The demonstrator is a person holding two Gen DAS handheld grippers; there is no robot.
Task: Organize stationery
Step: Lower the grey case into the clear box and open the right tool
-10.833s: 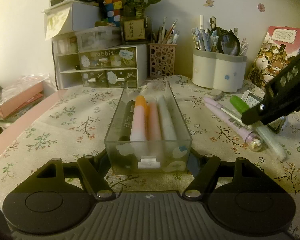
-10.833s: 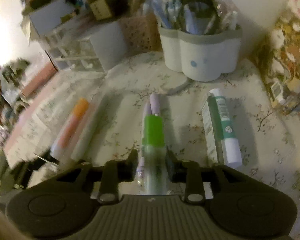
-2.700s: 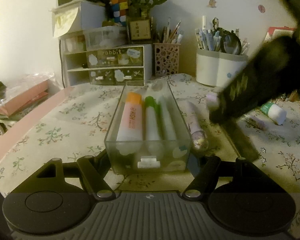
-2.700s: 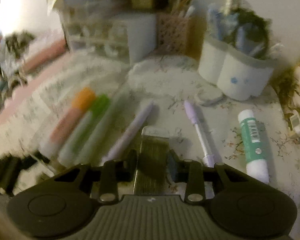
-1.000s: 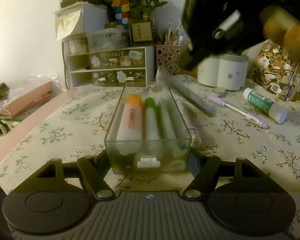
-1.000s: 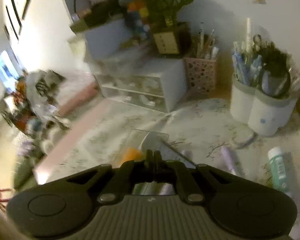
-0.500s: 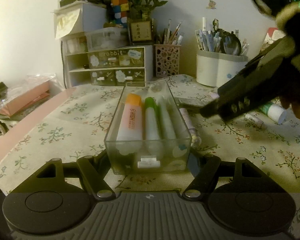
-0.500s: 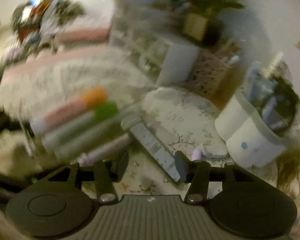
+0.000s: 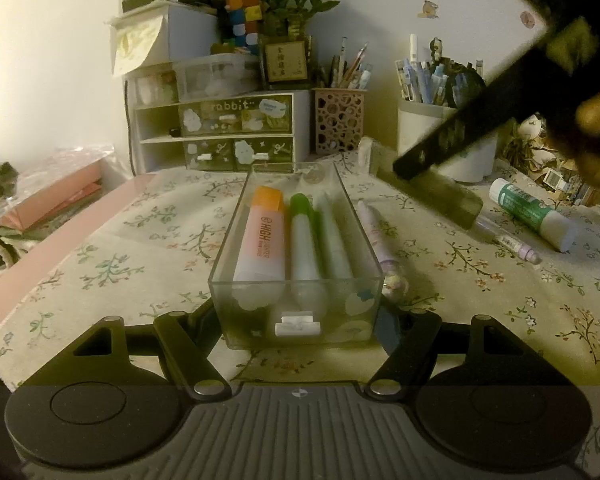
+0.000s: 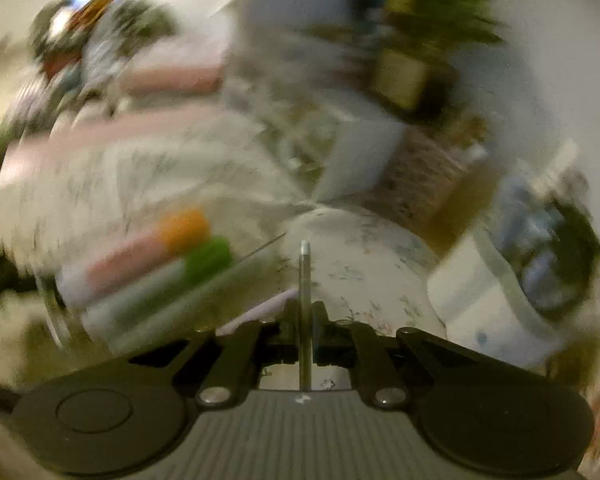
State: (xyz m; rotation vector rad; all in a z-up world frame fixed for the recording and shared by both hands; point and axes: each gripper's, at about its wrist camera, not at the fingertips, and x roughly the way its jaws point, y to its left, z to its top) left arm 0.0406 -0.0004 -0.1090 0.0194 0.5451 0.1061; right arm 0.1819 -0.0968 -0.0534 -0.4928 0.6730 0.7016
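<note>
My left gripper (image 9: 300,322) is shut on the near end of a clear plastic box (image 9: 296,334) standing on the flowered tablecloth. Inside lie an orange-capped highlighter (image 9: 262,236), a green-capped one (image 9: 302,232) and a pale one (image 9: 332,240). A purple pen (image 9: 380,240) lies just outside the box's right wall. My right gripper (image 9: 412,168), beyond the box at right, has its jaws closing on a flat metal ruler (image 9: 440,196). In the blurred right wrist view the ruler (image 10: 305,280) stands edge-on between the fingers of the right gripper (image 10: 305,316).
A green-and-white glue stick (image 9: 532,212) and a thin purple pen (image 9: 508,242) lie at right. At the back stand a white pen holder (image 9: 432,136), a lattice cup (image 9: 338,120) and a small drawer unit (image 9: 220,132). A pink folder (image 9: 52,200) lies at left.
The right gripper has rolled and its wide jaws have come together around the ruler, which now stands edge-on between them. The left gripper and the box have kept still.
</note>
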